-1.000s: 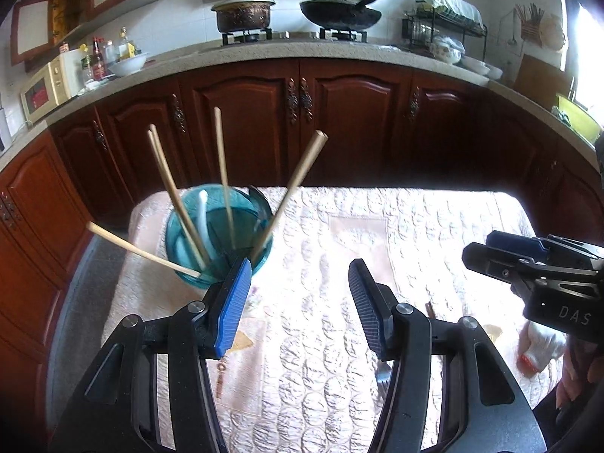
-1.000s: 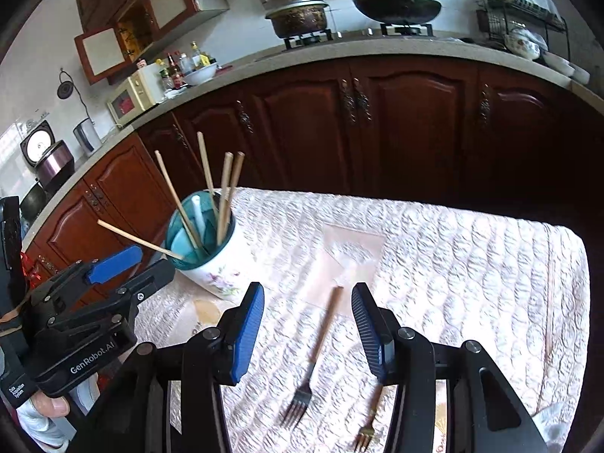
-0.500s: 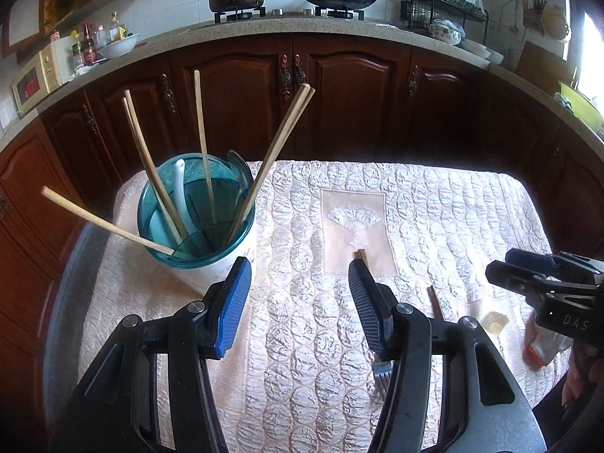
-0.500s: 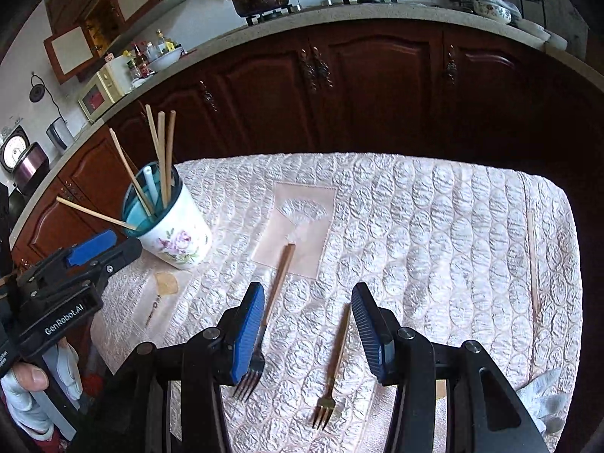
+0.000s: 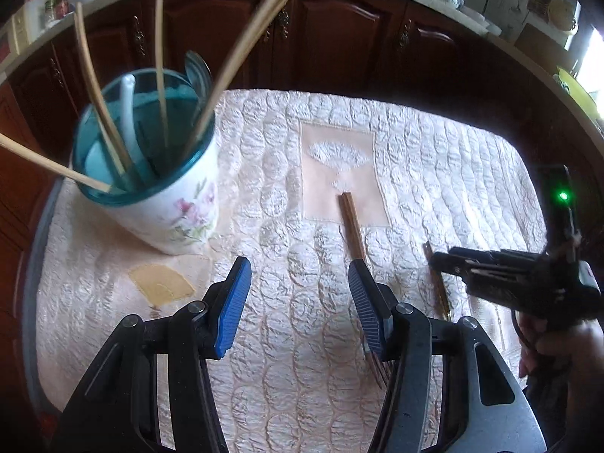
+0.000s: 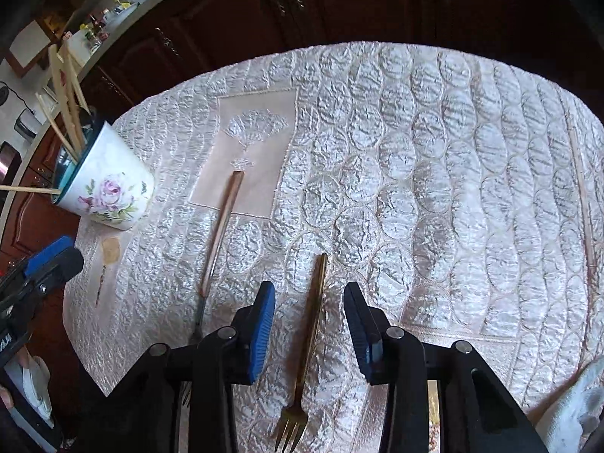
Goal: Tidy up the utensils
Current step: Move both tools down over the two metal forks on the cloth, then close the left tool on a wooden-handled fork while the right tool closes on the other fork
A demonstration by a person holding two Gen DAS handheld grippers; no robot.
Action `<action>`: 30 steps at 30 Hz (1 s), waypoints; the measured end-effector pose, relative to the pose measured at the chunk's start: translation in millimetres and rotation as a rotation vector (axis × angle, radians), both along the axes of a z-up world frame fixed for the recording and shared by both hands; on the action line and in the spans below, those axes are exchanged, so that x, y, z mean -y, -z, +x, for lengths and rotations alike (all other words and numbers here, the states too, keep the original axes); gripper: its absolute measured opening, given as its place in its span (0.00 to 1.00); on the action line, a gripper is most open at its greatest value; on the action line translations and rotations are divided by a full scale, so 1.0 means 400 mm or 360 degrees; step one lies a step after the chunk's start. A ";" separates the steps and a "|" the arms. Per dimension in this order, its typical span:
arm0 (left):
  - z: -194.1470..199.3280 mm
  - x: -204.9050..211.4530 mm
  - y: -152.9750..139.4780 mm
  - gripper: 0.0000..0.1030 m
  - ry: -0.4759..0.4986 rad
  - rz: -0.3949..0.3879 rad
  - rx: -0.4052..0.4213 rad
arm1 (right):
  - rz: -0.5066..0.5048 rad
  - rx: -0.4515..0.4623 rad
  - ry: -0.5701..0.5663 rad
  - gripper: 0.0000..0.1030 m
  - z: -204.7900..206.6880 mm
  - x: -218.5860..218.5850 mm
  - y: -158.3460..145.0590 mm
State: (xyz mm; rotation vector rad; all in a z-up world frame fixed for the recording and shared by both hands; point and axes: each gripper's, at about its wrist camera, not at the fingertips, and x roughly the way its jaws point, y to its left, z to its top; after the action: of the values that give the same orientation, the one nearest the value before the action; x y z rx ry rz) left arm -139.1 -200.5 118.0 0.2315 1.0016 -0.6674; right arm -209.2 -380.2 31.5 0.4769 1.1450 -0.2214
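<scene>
The right hand-held gripper [image 6: 308, 311] hangs over the quilted surface [image 6: 434, 173] with its jaws apart but just now narrowing; the gold fork [image 6: 307, 339] lies between the blue pads [image 6: 260, 334], which do not touch it. That fork runs lengthwise along the gripper's line, handle end away from the camera, tines toward it at the near edge. Just left lies the copper fork [image 6: 221, 234], its long axis nearly parallel but leaning right at the far end, its handle tip on the plain cloth patch [image 6: 260, 113] and its tines hidden behind the gripper's left finger. The left hand-held gripper [image 5: 300, 302] is released, jaws wide with only quilt between them; the copper fork [image 5: 353, 226] passes just behind its right finger. Farther left the floral cup [image 5: 177, 211] stands upright, holding chopsticks [image 5: 241, 37] that fan out and up, with a pale spoon among them.
</scene>
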 end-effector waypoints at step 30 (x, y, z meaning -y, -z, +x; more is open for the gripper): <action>0.139 0.304 0.193 0.09 0.0191 0.0011 -0.0270 | 0.0210 0.0022 0.0033 0.06 -0.010 0.100 0.019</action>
State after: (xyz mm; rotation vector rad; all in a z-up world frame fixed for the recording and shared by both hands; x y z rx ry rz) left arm -83.6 -322.1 40.8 0.2451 1.1594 -0.8029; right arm -213.2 -420.2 23.9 0.6060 1.1461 -0.1610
